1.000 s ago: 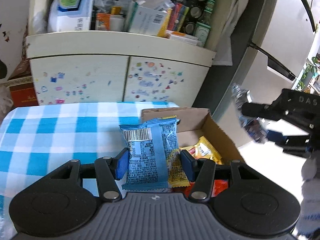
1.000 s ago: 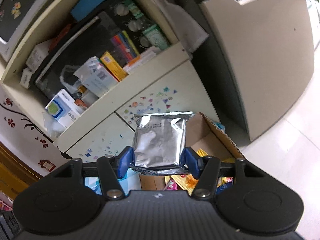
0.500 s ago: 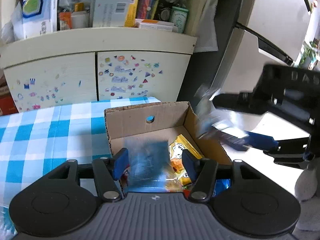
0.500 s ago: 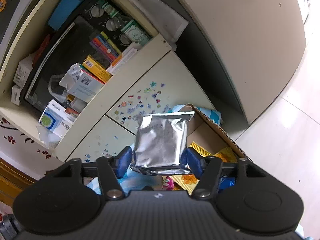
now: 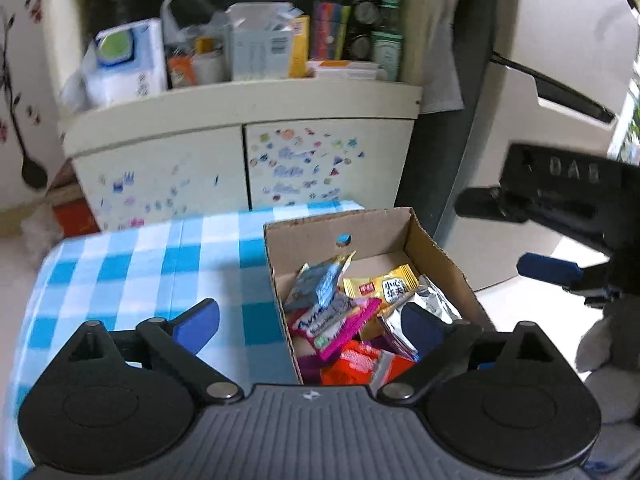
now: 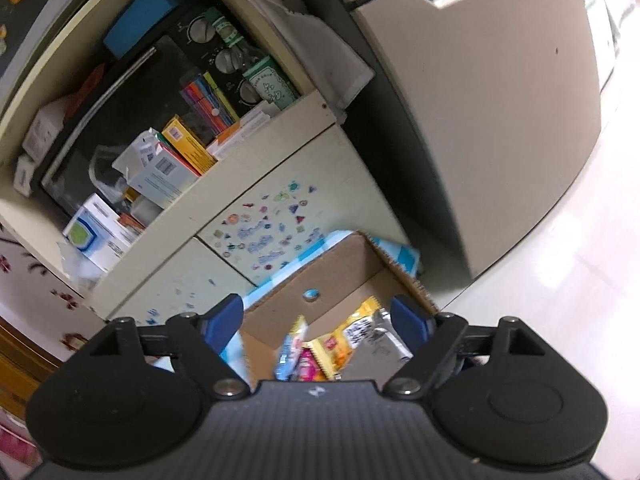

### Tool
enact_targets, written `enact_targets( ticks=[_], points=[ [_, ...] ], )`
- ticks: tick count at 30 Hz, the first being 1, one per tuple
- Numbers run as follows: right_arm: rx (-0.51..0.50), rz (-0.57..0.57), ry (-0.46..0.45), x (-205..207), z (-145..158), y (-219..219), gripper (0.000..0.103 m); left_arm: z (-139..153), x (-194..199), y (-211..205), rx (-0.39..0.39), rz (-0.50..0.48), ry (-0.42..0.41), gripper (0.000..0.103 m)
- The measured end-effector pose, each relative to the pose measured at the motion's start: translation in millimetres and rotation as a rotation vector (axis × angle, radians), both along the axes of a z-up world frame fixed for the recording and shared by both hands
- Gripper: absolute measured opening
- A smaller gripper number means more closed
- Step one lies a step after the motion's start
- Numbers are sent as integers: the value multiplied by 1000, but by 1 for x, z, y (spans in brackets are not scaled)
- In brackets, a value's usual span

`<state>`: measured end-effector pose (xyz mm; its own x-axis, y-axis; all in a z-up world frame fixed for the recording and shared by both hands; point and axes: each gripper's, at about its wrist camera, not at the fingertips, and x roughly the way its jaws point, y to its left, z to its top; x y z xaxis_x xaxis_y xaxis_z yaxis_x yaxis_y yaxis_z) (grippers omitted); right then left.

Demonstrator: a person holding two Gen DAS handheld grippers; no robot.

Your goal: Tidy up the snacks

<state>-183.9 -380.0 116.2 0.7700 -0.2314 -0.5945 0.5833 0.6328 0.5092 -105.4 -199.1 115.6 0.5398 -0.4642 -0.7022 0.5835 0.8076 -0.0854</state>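
Observation:
A cardboard box sits on the blue checked tablecloth and holds several snack packets. A blue packet leans inside at the back left, a silver packet lies at the right, a yellow one between them. My left gripper is open and empty above the box's near left wall. My right gripper is open and empty above the box; the silver packet lies below it. The right gripper also shows in the left wrist view, to the right of the box.
A cream cabinet with stickered doors stands behind the table, its shelf crowded with boxes and bottles. A large beige appliance stands to the right. The floor lies beyond the table's right edge.
Both grippers opened. The blue packet dropped from the left gripper and the silver packet from the right; both now lie in the box.

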Motion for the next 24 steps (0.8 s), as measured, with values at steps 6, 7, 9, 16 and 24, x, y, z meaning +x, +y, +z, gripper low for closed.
enact_targets(
  ticks=[6,7,9,16,24],
  points=[
    [-65,-13,70,-6,-2,5,85,1,-2,9,43,52,21,103],
    [-71,-14,80,-7,-3,5,85,1,-2,10,47,60,24,103],
    [-88,-13,101,-10,-4,7,85,1,-3,15,49,74,27,103],
    [-144,-18,152,-23,-5,15,90,2,-6,26,94,107,27,103],
    [-195,51,232,-39,-8,36,91,1,-10,32,135,130,34,103]
  ],
)
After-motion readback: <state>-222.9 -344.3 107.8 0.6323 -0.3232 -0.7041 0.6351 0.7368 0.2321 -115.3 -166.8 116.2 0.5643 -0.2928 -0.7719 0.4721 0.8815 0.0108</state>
